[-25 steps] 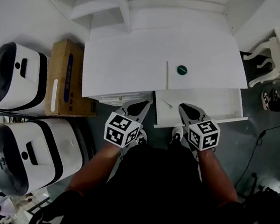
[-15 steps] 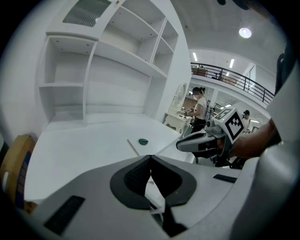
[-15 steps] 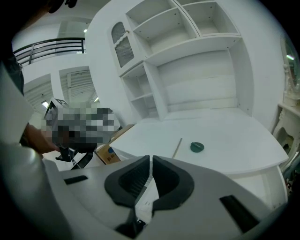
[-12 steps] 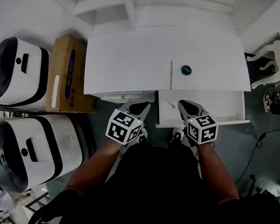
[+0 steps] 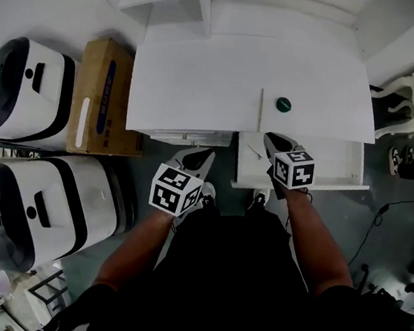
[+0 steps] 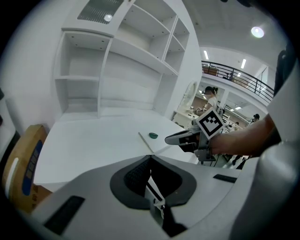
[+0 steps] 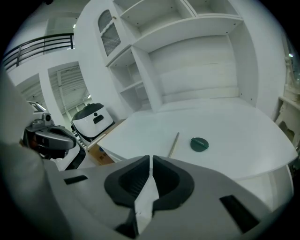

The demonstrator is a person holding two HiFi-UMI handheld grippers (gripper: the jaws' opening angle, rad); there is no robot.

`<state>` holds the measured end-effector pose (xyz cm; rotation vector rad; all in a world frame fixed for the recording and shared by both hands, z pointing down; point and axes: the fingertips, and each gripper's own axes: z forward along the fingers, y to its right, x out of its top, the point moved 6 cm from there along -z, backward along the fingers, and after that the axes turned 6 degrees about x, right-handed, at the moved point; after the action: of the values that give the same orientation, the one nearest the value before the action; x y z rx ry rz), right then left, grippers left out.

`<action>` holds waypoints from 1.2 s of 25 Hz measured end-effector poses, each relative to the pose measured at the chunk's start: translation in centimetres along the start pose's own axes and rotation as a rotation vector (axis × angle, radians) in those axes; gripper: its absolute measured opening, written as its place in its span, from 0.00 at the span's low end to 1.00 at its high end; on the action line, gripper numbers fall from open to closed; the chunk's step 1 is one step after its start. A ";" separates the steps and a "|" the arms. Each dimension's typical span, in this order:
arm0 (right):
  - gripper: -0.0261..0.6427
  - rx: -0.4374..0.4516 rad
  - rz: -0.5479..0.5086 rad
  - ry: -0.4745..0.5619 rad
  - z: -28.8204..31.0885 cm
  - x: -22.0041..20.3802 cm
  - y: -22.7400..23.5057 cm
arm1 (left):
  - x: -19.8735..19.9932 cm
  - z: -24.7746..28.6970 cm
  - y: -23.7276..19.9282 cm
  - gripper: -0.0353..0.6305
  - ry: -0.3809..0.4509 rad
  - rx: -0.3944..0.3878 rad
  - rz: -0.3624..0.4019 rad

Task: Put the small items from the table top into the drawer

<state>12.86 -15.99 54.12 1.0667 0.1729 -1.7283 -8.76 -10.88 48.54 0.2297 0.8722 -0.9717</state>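
Green disc [image 5: 283, 104] on surface [image 5: 203, 78], just right of stick [image 5: 260, 109] lying front-to-back. Right tongs [image 5: 270, 139] nearer, over open drawer [image 5: 334, 163]. Left tongs [image 5: 207, 156] further off. Both pressed together, empty.

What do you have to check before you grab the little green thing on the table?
1. Is the drawer pulled open? Ok.
2. Is the green disc lying free on the table top? Ok.
3. Is the thin stick apart from the disc? Ok, it lies beside it, not touching.
4. Is the right gripper open to grab? Not ok, its jaws are together with nothing between them.
5. Is the left gripper out of the way? Ok, it is shut, empty and in front of the table edge.
6. Is there room in the drawer? Ok, it is mostly bare.
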 end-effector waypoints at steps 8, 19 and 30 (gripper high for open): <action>0.09 -0.106 -0.052 -0.088 5.2 0.4 2.4 | -0.9 -1.1 -1.2 0.07 -0.004 0.036 -0.033; 0.18 -0.170 0.014 -0.150 9.0 0.3 4.2 | -1.3 -1.5 -2.1 0.07 -0.014 0.044 -0.044; 0.12 -0.222 0.069 -0.201 9.7 -0.1 5.3 | -1.2 -1.4 -2.6 0.07 -0.014 0.047 -0.052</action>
<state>11.72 -23.78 61.80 0.7247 0.1936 -1.6983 -11.88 -10.84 49.05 0.2409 0.8462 -1.0417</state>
